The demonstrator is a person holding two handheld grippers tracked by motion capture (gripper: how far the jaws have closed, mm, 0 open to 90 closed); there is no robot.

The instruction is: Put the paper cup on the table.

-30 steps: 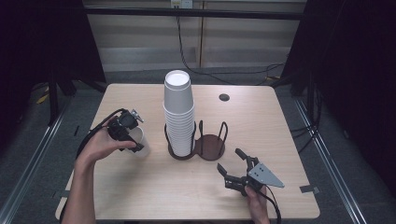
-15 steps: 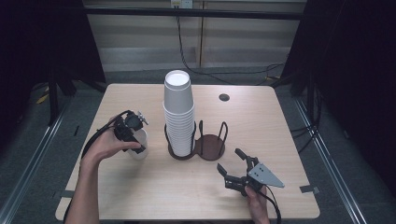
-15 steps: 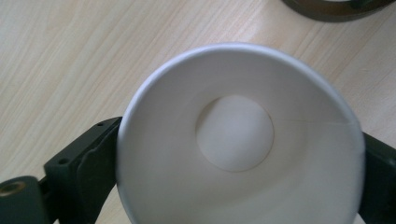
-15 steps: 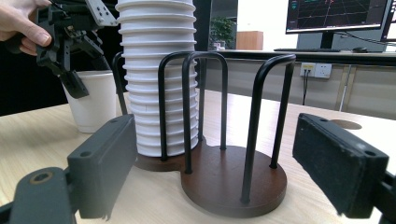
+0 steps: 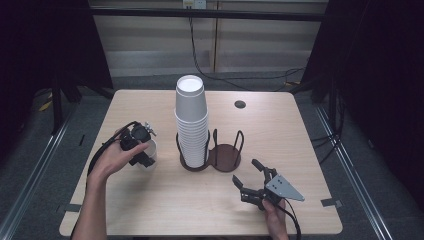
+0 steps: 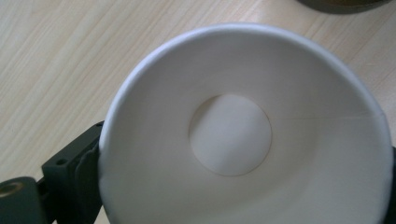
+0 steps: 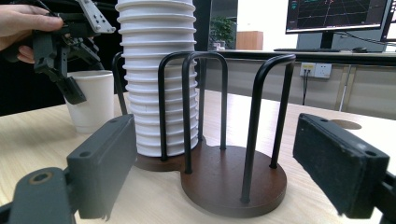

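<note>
**Cup set down beside the stack**

A single cup (image 5: 148, 151) stands upright on the counter (image 5: 150, 200), left of the stack (image 5: 191, 122) in its rack (image 5: 225, 155), seemingly just released. The left tongs (image 5: 145, 157) straddle its rim, jaws having just been opening. The right tongs (image 5: 247, 181) wait spread, well apart.

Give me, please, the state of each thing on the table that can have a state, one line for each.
single paper cup: upright on the table, mouth up, empty.
cup stack: upside down, nested, standing in the left ring of the holder.
cup holder: right ring empty.
left gripper: jaws have just been opening, around the single paper cup's rim.
right gripper: jaws open, holding nothing, facing the cup holder.
</note>
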